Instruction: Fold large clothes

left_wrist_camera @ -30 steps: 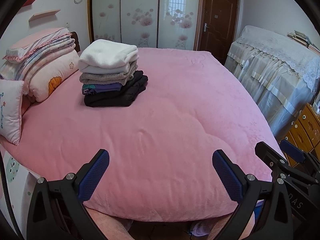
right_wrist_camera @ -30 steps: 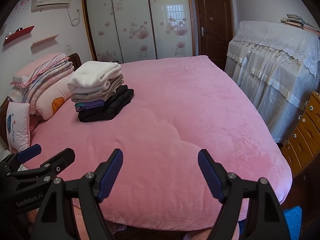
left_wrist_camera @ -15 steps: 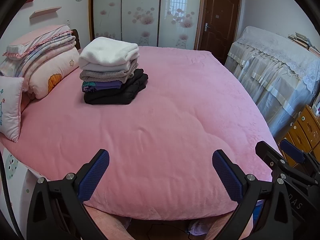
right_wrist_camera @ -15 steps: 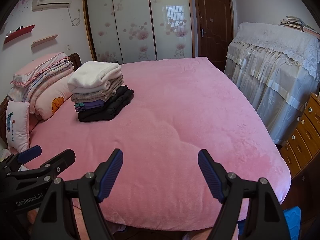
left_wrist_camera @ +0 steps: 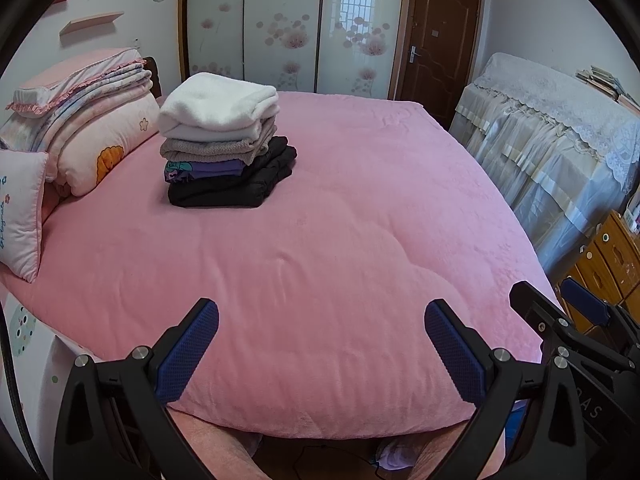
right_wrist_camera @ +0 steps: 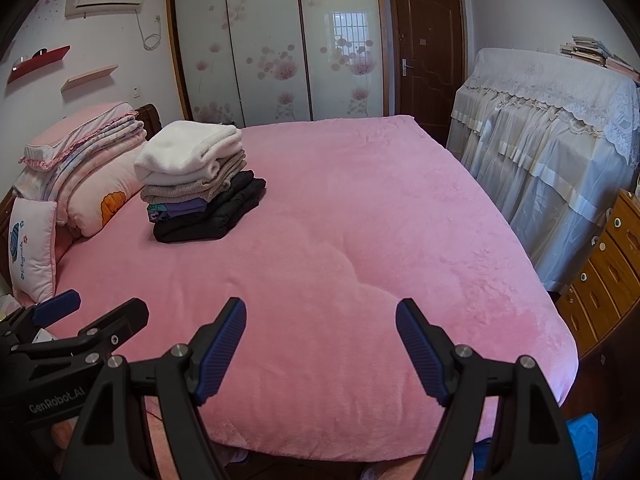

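Grippers, left (left_wrist_camera: 320,344) and right (right_wrist_camera: 320,344), tilt toward bed (left_wrist_camera: 340,240), jaws wide, empty

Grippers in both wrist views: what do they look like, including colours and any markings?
Both are matte black plastic frames with silver screws. The left gripper and right gripper carry dark blue textured pads on their fingers. White "GenRobot.AI" lettering marks the left body seen from the right view. No sleeves visible.
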Available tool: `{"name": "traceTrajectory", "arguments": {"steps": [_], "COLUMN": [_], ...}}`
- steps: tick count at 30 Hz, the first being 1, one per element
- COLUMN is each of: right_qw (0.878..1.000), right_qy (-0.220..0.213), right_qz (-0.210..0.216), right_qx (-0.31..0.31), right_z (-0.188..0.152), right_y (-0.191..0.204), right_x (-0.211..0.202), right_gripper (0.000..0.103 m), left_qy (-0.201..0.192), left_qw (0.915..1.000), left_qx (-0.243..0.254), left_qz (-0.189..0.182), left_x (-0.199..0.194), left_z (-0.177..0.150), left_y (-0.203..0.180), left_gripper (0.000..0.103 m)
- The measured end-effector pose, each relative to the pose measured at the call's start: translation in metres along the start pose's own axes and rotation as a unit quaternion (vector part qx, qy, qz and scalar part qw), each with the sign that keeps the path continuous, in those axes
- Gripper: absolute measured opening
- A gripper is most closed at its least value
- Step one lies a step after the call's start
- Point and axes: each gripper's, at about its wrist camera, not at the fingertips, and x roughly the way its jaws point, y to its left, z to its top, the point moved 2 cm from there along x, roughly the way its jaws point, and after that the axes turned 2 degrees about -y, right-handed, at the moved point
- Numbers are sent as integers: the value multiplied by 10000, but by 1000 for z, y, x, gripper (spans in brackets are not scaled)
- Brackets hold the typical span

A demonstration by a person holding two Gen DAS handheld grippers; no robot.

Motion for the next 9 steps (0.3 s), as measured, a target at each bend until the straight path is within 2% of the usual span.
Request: {"name": "traceTrajectory", "arguments": {"steps": [9], "right_qw": [10000], "right_qy": [-7], "right_qz": [-8], "right_qx": [-13], "right_z": [0], "right_y": [0], "right_x": [-1], "right_gripper": [78], "left_qy": [41], "left_qw": [10000], "left_qx": [-24], "left_qz": [12], "left_x": [1], "left_z": [-1], "left_y": [1], "left_gripper": [102]}}
